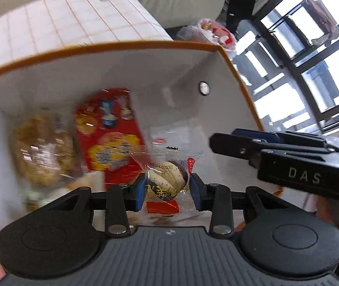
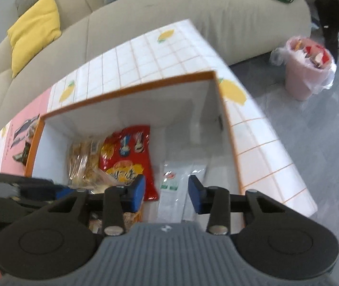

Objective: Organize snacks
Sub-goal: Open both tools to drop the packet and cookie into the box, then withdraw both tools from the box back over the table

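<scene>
At the bottom centre of the left wrist view, the left gripper [image 1: 166, 190] pinched a wrapped pastry [image 1: 168, 178] between its blue pads, above the orange-rimmed box [image 1: 126, 45]. A red snack bag [image 1: 112, 138] already lay inside. The right gripper [image 2: 167, 194] hung spread and empty over the box. Placing seemed under way; next would come lowering and release.

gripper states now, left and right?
Left gripper: shut on wrapped pastry, over the box.
Right gripper: open, nothing held.
</scene>
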The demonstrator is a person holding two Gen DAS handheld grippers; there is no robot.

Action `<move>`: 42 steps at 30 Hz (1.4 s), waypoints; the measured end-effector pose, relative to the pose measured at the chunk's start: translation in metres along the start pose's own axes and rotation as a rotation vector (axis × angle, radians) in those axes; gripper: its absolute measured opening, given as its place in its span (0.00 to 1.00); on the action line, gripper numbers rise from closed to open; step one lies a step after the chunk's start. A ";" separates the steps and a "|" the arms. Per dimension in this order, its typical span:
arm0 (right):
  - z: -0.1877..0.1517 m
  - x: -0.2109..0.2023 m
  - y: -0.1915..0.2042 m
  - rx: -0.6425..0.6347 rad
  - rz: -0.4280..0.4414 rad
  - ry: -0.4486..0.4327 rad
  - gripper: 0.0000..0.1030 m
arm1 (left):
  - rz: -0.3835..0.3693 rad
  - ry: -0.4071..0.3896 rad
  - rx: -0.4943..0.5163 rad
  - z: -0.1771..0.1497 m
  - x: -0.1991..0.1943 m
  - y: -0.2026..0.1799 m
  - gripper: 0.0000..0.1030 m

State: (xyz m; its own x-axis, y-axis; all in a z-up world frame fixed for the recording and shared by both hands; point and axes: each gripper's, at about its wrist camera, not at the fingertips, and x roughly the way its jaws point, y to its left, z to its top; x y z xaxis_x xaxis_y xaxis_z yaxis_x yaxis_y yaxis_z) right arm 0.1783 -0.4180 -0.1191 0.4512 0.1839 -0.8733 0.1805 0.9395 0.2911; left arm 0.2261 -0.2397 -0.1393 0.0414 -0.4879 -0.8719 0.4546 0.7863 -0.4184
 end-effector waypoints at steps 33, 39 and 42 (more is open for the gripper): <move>-0.029 -0.019 0.035 -0.024 0.019 -0.048 0.48 | 0.242 -0.195 0.122 -0.049 -0.080 0.001 0.70; -0.051 -0.035 0.087 -0.108 0.023 -0.172 0.57 | 0.311 -0.331 0.057 -0.084 -0.133 0.031 0.70; -0.064 -0.038 0.117 -0.163 0.016 -0.228 0.61 | 0.325 -0.380 0.005 -0.100 -0.149 0.048 0.71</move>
State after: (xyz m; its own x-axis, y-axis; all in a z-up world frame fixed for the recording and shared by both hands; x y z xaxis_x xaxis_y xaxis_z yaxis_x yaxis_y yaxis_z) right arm 0.1261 -0.2966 -0.0768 0.6415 0.1465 -0.7530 0.0371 0.9745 0.2212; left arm 0.1527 -0.0910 -0.0550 0.5026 -0.3220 -0.8023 0.3682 0.9194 -0.1383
